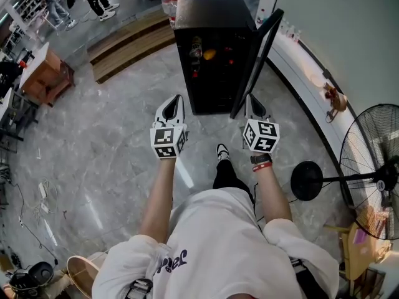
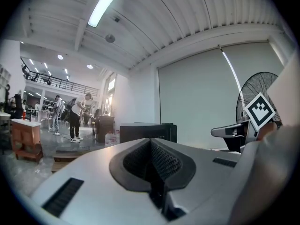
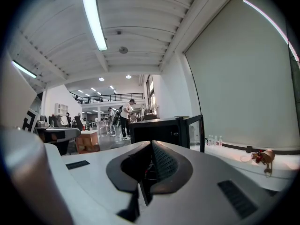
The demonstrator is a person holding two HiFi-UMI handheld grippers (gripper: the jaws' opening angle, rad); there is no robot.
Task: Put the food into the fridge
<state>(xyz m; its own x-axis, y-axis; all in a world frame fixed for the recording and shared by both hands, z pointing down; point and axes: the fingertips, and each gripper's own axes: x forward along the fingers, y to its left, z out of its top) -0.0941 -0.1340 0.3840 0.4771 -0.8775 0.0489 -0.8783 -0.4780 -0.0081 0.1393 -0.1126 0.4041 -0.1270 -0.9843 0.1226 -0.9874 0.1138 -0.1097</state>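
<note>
A small black fridge (image 1: 212, 55) stands on the floor ahead of me with its door (image 1: 257, 61) swung open to the right. Food shows on its shelves, among it an orange item (image 1: 210, 55). My left gripper (image 1: 174, 98) is held out before the fridge, a little left of its front, jaws shut and empty. My right gripper (image 1: 250, 98) sits beside the lower edge of the open door, also shut with nothing in it. The fridge (image 3: 161, 130) appears beyond the closed jaws in the right gripper view, and its dark top (image 2: 147, 131) in the left gripper view.
A standing fan (image 1: 374, 173) with a round black base (image 1: 307, 180) is at my right. A white ledge (image 1: 312, 73) runs along the right wall. Wooden steps (image 1: 128, 45) and a wooden cabinet (image 1: 43, 76) lie to the left. People stand far off.
</note>
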